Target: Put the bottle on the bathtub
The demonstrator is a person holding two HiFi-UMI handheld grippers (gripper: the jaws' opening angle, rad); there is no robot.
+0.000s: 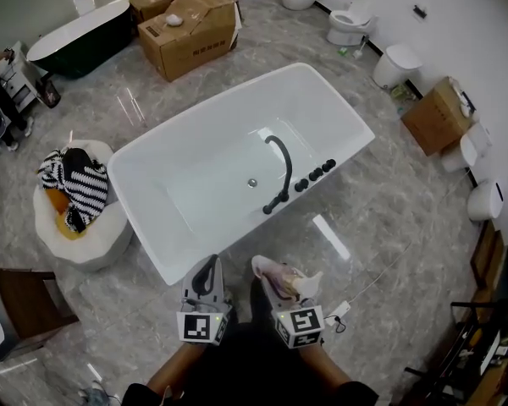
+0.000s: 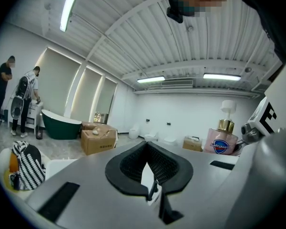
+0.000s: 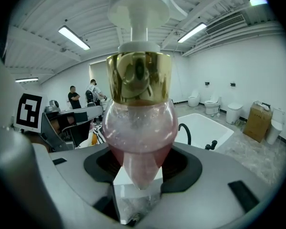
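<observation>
Bottle [image 3: 139, 123]: one. Clear pink body, gold collar, white pump. Right gripper [image 3: 138, 175] pinches its lower end, over floor, just short of white bathtub [image 1: 205, 117]. Left gripper [image 2: 150, 175] pressed together, empty. Bathtubs: two. Second, dark one [image 1: 85, 36], well apart.

Long ceiling strip lights [image 2: 69, 7] light the room brightly and evenly, and the tall window blinds [image 2: 62, 87] glow pale. The polished floor [image 1: 406, 227] carries white glare streaks beside the bathtub [image 1: 237, 167], whose white walls look almost washed out. Shadows are faint and soft. All three views bend straight lines towards the edges, and both gripper views darken at the corners. The bottle [image 3: 139, 123] sits very near the lens and looks soft, its gold collar mirror-bright.
</observation>
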